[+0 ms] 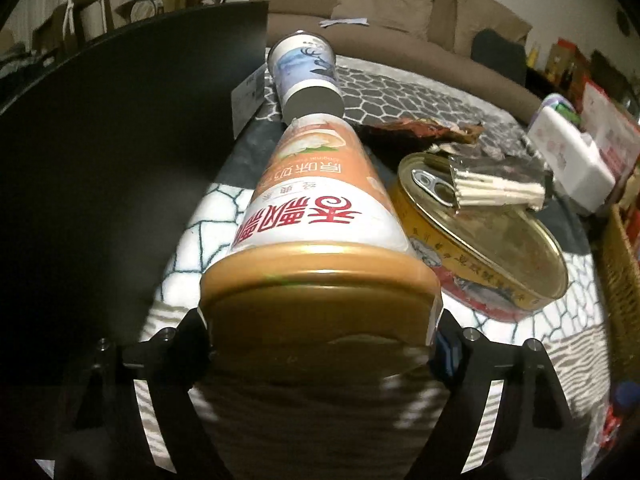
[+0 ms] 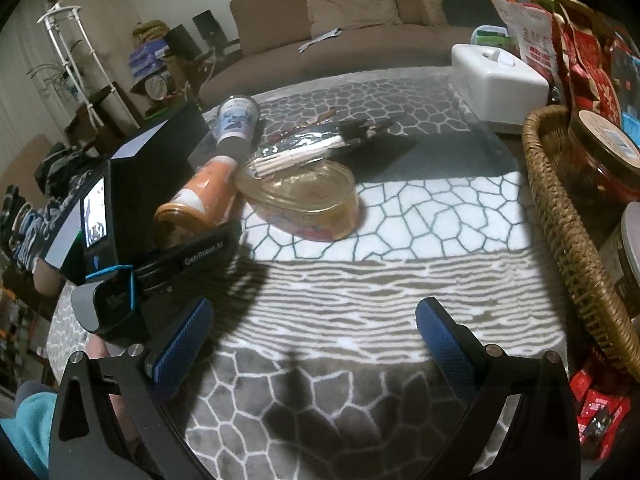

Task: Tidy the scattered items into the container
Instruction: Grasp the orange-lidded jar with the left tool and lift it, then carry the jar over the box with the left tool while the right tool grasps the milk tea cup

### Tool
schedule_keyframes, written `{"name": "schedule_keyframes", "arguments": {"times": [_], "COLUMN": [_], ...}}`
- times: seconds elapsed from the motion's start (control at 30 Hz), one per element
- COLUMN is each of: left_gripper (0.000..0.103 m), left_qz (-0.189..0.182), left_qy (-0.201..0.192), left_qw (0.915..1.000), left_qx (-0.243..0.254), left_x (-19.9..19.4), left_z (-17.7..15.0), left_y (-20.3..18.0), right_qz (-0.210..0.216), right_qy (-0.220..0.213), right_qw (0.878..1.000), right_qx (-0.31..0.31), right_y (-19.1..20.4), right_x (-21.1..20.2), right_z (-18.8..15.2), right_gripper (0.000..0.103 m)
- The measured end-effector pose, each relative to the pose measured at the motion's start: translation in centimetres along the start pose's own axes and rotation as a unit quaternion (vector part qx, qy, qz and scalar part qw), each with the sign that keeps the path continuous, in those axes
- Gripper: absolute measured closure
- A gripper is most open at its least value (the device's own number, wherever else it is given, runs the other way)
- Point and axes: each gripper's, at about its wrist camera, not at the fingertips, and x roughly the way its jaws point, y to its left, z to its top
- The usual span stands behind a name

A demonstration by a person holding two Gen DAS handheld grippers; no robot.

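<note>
tin (image 1: 480,240): glossy metal | basket (image 2: 560,216): rough wicker | tablecloth (image 2: 320,280): soft cloth

The left claw (image 1: 320,320) is pinching inward from both sides, its black fingers (image 1: 188,332) pressing against what it is gripping, seen from the right as lying low and level. The right claw (image 2: 314,344) is hovering with its blue-padded fingers (image 2: 184,340) spread wide apart, gripping nothing.
</note>
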Motion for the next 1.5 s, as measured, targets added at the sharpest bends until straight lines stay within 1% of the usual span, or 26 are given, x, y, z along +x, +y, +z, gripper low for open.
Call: {"name": "schedule_keyframes", "arguments": {"times": [0.1, 0.23, 0.43, 0.5, 0.57, 0.67, 0.77, 0.87, 0.97, 1.13, 1.23, 1.33, 1.4, 1.5], "left_gripper": [0.021, 0.021, 0.021, 0.021, 0.021, 0.021, 0.021, 0.022, 0.022, 0.022, 0.022, 0.022, 0.022, 0.022], "left_qz": [0.006, -0.002, -0.020, -0.033, -0.043, -0.057, -0.068, -0.081, -0.091, -0.110, -0.121, -0.132, -0.132, -0.119], "left_qy": [-0.001, 0.005, -0.007, -0.013, -0.014, -0.017, -0.021, -0.030, -0.047, -0.056, -0.071, -0.071, -0.075, -0.087], "left_qw": [0.9999, 0.9998, 0.9990, 0.9984, 0.9979, 0.9971, 0.9964, 0.9952, 0.9937, 0.9913, 0.9894, 0.9885, 0.9883, 0.9890], "left_qx": [0.013, 0.018, 0.040, 0.045, 0.046, 0.046, 0.046, 0.046, 0.047, 0.044, 0.039, 0.023, 0.017, 0.013], "left_x": [-0.5, -1.8, -5.9, -7.8, -9.0, -10.9, -12.9, -15.0, -17.1, -20.2, -22.5, -24.1, -24.8, -25.8], "left_z": [-0.4, -1.1, -2.4, -2.7, -2.8, -2.6, -2.1, -1.1, -0.4, 1.1, 2.7, 5.4, 6.8, 8.7], "left_y": [-0.2, 0.1, 0.9, 1.2, 1.3, 1.7, 2.3, 3.2, 4.1, 5.7, 7.2, 9.4, 10.9, 13.4], "right_qz": [-0.004, -0.004, -0.007, -0.010, -0.022, -0.024, -0.026, -0.026, -0.021, -0.007, -0.009, -0.006, 0.000, 0.010], "right_qy": [0.003, -0.001, -0.011, -0.016, -0.016, -0.009, -0.010, -0.015, -0.016, -0.014, -0.019, -0.022, -0.022, -0.021], "right_qw": [1.000, 1.000, 1.000, 1.000, 1.000, 1.000, 0.999, 0.999, 0.999, 0.999, 0.999, 0.998, 0.998, 0.997], "right_qx": [-0.002, -0.005, 0.002, 0.003, 0.000, -0.012, -0.028, -0.033, -0.031, -0.031, -0.045, -0.057, -0.061, -0.070], "right_y": [0.1, 0.2, -0.2, -0.2, 0.0, 0.8, 1.6, 2.2, 2.6, 3.7, 5.1, 6.6, 7.8, 9.8], "right_x": [0.2, 0.1, -0.3, -0.3, -0.1, 0.1, -0.1, -0.5, -0.9, -1.3, -1.7, -1.7, -1.4, -0.2], "right_z": [-0.1, 0.0, -0.1, -0.2, -0.3, -0.7, -0.8, -0.6, -0.4, 0.1, 1.2, 3.0, 4.4, 6.7], "right_gripper": [0.000, 0.000, 0.000, 0.000, 0.000, 0.000, 0.000, 0.000, 0.000, 0.000, 0.000, 0.000, 0.000, 0.000]}}
